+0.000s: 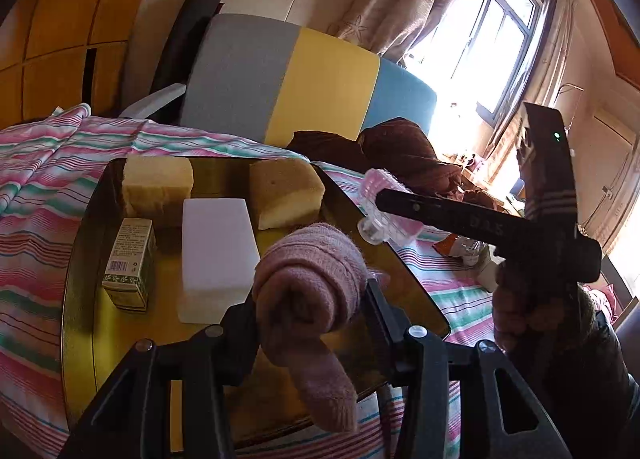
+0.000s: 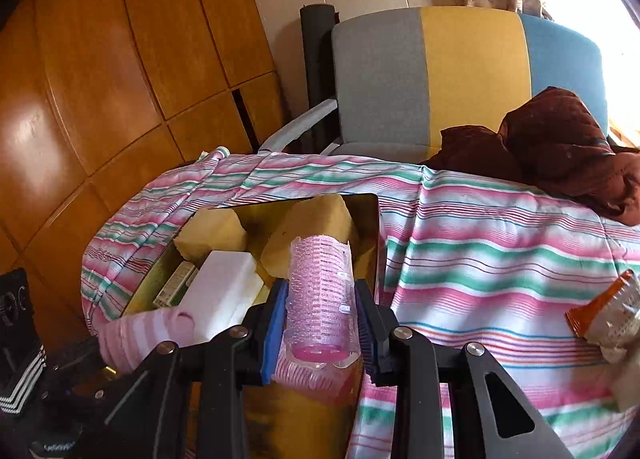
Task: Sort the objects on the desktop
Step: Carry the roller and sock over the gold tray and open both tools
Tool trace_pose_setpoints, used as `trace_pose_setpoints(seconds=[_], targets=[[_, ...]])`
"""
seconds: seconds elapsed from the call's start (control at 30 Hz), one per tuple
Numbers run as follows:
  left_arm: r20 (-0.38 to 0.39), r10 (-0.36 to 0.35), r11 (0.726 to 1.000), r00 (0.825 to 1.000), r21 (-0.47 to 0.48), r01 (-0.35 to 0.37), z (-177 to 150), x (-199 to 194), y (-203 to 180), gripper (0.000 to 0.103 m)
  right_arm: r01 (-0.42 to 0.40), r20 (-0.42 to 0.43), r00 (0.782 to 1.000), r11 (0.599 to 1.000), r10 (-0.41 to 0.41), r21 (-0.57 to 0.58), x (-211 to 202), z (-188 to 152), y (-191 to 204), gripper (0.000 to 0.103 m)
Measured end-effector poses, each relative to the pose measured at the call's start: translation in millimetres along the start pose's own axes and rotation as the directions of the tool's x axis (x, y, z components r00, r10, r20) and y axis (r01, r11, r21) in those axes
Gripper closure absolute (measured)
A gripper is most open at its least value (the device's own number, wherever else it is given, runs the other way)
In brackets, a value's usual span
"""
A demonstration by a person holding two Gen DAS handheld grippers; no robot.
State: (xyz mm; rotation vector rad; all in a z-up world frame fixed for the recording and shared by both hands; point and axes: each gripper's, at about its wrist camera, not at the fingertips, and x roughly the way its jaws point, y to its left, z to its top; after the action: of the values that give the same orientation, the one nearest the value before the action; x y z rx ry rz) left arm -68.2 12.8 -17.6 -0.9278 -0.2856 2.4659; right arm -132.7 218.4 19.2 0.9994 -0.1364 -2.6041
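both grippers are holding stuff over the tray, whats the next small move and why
Probably lower the left gripper a little and open it. It grips a rolled pink sock above the gold tray's near end, which looks bare, with sponges, a white block and a small box farther back. The right gripper holds a pink hair roller.

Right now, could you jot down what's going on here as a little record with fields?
Surface: striped cloth
Container: gold tray
In tray: two yellow sponges, white block, small box
Left tongs: shut on rolled pink sock
Right tongs: shut on pink hair roller
Outside tray: orange packet, brown cloth
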Motion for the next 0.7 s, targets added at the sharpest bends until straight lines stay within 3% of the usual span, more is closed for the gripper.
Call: trace_pose_setpoints(seconds=[0.3, 0.7], targets=[[-0.001, 0.021, 0.999, 1.000, -0.030, -0.021, -1, 0, 19, 0.056, 0.034, -0.076, 0.996, 0.999, -0.035, -0.007, 40, 5, -8, 0.063], [-0.019, 0.035, 0.998, 0.999, -0.050, -0.036, 0, -3, 22, 0.056, 0.013, 0.010, 1.000, 0.992, -0.014, 0.124, -5, -22, -36, 0.051]])
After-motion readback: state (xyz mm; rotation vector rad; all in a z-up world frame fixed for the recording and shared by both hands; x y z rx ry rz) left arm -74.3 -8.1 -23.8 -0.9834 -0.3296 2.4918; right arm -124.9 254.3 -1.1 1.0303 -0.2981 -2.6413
